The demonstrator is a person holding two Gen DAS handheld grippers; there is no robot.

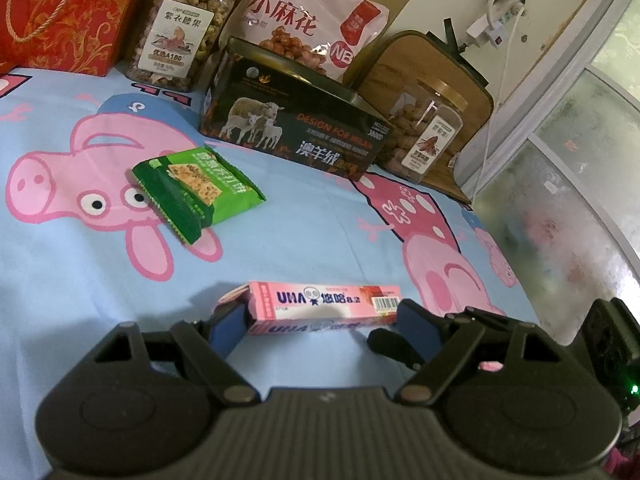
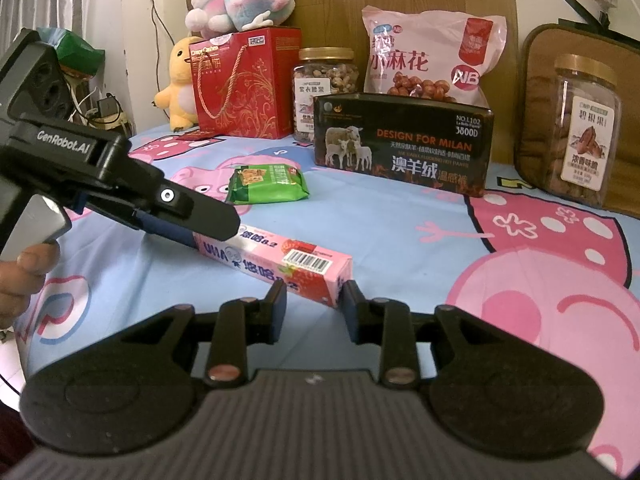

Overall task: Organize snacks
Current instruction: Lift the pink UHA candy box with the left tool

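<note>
Pink candy box, long, flat, one end flap sprung open, lies on the cartoon-print sheet. Left hand-held gripper pinches it lengthwise, end to end. Right hand-held gripper straddles one end; pad contact unclear. Risk: end-to-end pressure may buckle the carton or let it slip out.

Glossy cardboard candy box on printed cloth sheet.

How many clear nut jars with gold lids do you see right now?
2. One jar stands between the red gift box and the pink snack bag; the other jar stands at far right, right of the black box. More may be hidden.
</note>
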